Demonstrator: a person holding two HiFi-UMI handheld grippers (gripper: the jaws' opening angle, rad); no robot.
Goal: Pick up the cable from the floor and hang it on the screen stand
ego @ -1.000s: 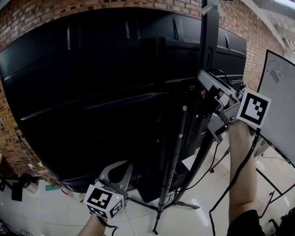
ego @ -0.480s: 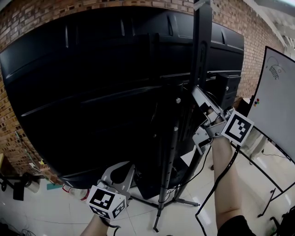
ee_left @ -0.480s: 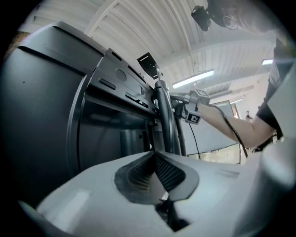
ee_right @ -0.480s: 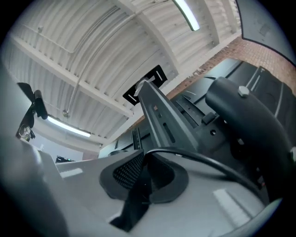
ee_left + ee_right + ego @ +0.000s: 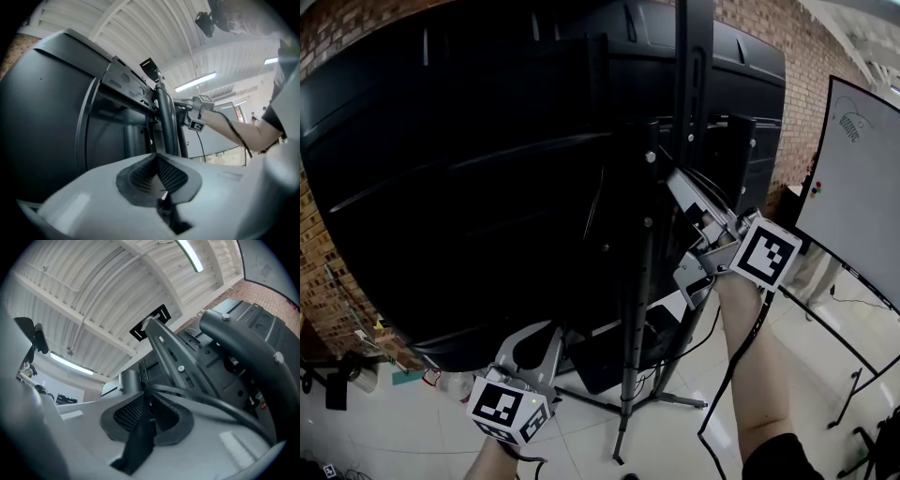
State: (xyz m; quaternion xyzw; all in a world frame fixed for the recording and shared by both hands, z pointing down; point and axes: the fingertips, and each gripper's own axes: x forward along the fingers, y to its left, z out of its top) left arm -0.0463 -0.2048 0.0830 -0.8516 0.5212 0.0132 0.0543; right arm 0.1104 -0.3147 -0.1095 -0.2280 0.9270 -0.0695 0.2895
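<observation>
The big black screen shows its back, on a black stand whose pole rises in the middle. My right gripper is up against the stand's bracket, pointing upward. The black cable trails from it down along the forearm. In the right gripper view the cable lies between the pads and runs off right across the jaw. Those jaws have just been opening, and the pads no longer clamp it. My left gripper sits low beside the stand, shut with nothing seen between its pads.
A whiteboard on a wheeled frame stands close on the right. A brick wall is behind the screen. The stand's tripod feet spread over the white tiled floor, with other cables near them. Small clutter lies at the far left.
My right gripper has come down and left along the stand pole, the cable trailing with it. The left gripper has barely shifted, slightly lower.
</observation>
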